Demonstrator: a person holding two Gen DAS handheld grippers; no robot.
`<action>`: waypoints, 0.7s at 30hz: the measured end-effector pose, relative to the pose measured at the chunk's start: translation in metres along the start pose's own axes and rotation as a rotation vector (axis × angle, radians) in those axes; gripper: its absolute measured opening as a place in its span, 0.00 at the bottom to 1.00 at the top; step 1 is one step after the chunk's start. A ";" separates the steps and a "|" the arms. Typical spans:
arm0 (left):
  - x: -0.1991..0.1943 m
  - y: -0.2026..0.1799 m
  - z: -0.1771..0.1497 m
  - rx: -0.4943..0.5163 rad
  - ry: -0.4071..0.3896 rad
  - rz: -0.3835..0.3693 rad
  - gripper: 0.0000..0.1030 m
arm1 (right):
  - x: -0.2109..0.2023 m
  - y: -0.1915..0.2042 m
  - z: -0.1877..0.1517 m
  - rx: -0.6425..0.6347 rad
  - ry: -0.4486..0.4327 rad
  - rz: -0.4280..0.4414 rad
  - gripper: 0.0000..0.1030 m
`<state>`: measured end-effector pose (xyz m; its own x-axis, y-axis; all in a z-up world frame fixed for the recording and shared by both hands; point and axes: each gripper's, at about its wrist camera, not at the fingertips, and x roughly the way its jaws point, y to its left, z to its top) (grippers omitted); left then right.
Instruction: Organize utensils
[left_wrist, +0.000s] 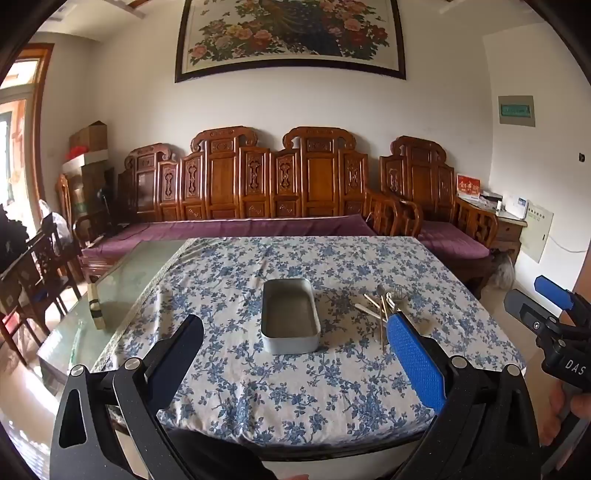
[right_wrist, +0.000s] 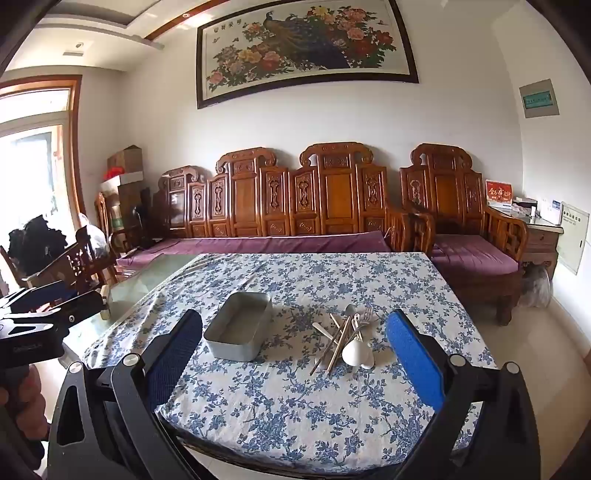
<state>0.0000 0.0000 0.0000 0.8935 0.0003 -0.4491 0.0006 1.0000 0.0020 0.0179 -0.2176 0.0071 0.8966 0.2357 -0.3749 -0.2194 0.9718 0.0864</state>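
The right gripper (right_wrist: 293, 354), jaws wide and empty, faces the utensil pile (right_wrist: 343, 339) lying ahead, handles pointing nearward, just right of the metal tray (right_wrist: 240, 332); the left gripper (left_wrist: 295, 354), likewise open, faces the tray, farther from the pile.

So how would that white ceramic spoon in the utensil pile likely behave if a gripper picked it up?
The white spoon looks glazed and smooth, so it may slip between pads. It seems rigid and probably brittle if dropped. It lies against the chopsticks in the pile, so lifting it may shift them on the tablecloth.
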 end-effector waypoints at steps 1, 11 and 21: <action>0.000 0.000 0.000 0.001 0.003 0.000 0.94 | 0.000 0.000 0.000 0.002 0.001 -0.001 0.98; 0.001 0.000 0.000 0.005 0.001 0.003 0.94 | -0.001 0.000 0.000 0.006 0.000 0.003 0.98; 0.001 0.000 0.000 0.006 -0.001 0.005 0.94 | -0.003 0.000 0.000 0.007 -0.001 0.003 0.98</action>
<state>0.0007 -0.0005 -0.0005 0.8940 0.0049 -0.4481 -0.0006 1.0000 0.0096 0.0155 -0.2181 0.0082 0.8964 0.2387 -0.3735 -0.2194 0.9711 0.0941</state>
